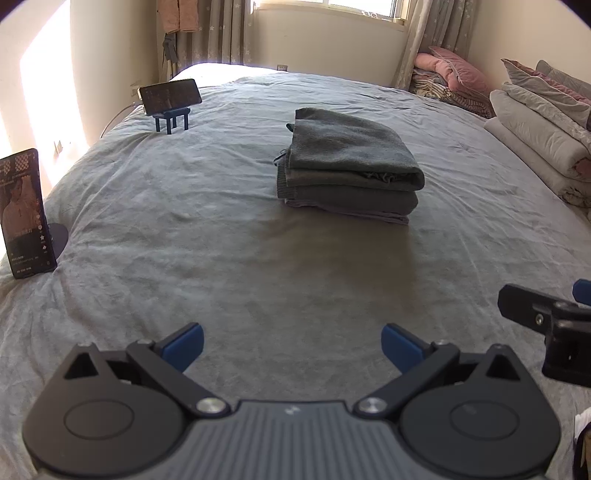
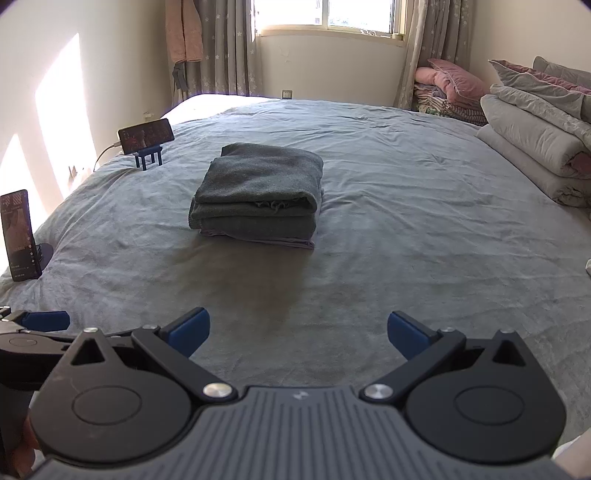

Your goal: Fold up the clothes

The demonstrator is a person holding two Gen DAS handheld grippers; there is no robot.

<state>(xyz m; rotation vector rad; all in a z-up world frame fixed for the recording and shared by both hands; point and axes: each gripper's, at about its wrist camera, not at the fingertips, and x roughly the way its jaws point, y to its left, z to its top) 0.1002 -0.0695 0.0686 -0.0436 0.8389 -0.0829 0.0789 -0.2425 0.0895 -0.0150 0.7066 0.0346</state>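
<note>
The left gripper (image 1: pixel 291 345) has its blue-padded fingers (image 1: pixel 184 345) spread wide with nothing between them, low in the left wrist frame over bare grey bedsheet (image 1: pixel 221 258). The right gripper (image 2: pixel 297 334) is likewise spread and empty, at the bottom of its own frame; part of it also shows at the right edge of the left wrist view.

Beyond the fingers, a stack of folded grey clothes (image 1: pixel 347 166) lies on the sheet, well apart from both grippers: right of centre in the left wrist view, left of centre in the right wrist view.

At the left edge a phone (image 1: pixel 26 214) stands upright on a round base. In the upper left a second phone (image 1: pixel 170 96) lies sideways on a small blue stand (image 1: pixel 171 120). Folded quilts (image 2: pixel 535 136) fill the upper right, and a window (image 2: pixel 325 16) sits at top centre.
</note>
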